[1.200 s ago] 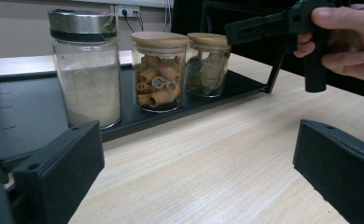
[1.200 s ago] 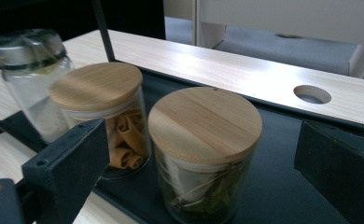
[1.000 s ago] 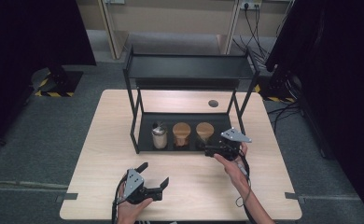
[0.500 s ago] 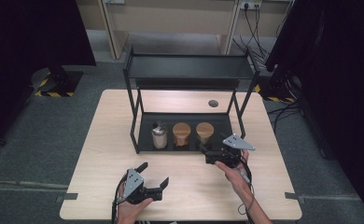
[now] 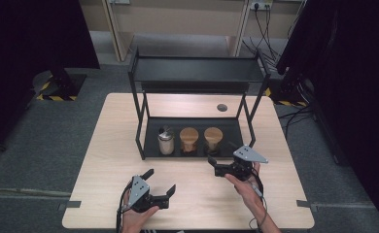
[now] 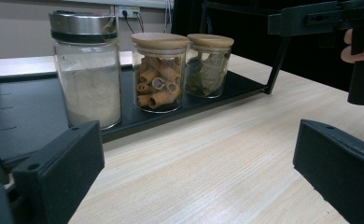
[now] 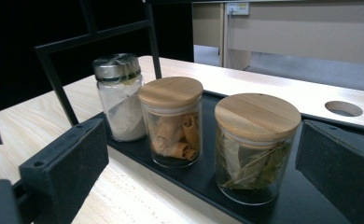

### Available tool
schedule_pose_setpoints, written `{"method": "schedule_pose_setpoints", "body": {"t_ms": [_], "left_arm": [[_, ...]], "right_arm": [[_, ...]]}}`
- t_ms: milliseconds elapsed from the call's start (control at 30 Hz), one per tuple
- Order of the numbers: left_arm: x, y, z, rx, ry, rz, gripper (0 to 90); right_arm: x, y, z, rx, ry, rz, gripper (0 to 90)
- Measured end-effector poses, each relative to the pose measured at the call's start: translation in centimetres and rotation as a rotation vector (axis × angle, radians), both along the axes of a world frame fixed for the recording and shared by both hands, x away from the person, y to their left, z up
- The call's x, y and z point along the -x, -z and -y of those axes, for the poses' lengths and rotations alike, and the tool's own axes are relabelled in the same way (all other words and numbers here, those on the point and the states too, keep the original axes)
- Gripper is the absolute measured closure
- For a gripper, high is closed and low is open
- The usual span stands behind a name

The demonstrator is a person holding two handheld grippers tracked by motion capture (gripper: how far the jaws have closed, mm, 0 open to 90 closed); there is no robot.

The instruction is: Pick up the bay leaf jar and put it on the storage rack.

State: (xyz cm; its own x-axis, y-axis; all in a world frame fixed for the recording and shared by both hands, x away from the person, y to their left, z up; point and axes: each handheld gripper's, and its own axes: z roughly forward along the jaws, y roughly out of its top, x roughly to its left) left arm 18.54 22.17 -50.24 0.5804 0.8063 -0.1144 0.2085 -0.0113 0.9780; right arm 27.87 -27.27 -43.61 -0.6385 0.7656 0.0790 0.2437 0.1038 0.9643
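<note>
On the wooden table (image 5: 105, 145), both grippers gape wide; right gripper (image 5: 220, 164) near the leaf jar (image 7: 256, 147), seemingly untouched.

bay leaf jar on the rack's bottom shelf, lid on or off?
On. The round wooden lid sits flat on the glass jar of bay leaves, covering its mouth, and the jar stands upright on the black metal rack's bottom shelf.

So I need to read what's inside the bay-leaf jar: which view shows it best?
The right gripper view: the bay-leaf jar is closest, its leaves clear. The left gripper view shows it farther off; the high view shows mostly its wooden lid.
</note>
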Motion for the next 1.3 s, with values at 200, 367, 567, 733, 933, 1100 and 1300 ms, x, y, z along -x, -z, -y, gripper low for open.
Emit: {"method": "schedule_pose_setpoints", "body": {"t_ms": [200, 367, 567, 733, 933, 1100, 1300], "left_arm": [[0.0, 0.0, 0.0, -0.003, 0.001, 0.001, 1.0], [0.0, 0.0, 0.1, -0.004, 0.001, 0.001, 1.0], [0.0, 0.0, 0.1, -0.004, -0.001, 0.002, 1.0], [0.0, 0.0, 0.1, -0.004, -0.003, 0.003, 1.0], [0.0, 0.0, 0.1, -0.005, -0.003, 0.004, 1.0], [0.0, 0.0, 0.1, -0.005, -0.005, 0.006, 1.0], [0.1, 0.0, 0.0, -0.004, -0.004, 0.006, 1.0]], "right_arm": [[0.8, 0.1, 0.2, -0.015, -0.010, 0.012, 2.6], [1.4, 0.3, 0.4, -0.021, -0.017, 0.015, 2.5], [2.0, 0.6, 0.5, -0.030, -0.034, 0.020, 2.4], [2.6, 0.7, 0.5, -0.037, -0.050, 0.027, 2.3], [3.3, 0.9, 0.5, -0.042, -0.065, 0.032, 2.3], [3.8, 1.2, 0.5, -0.043, -0.082, 0.026, 2.3], [4.3, 1.5, 0.6, -0.046, -0.087, 0.018, 2.2]]}}
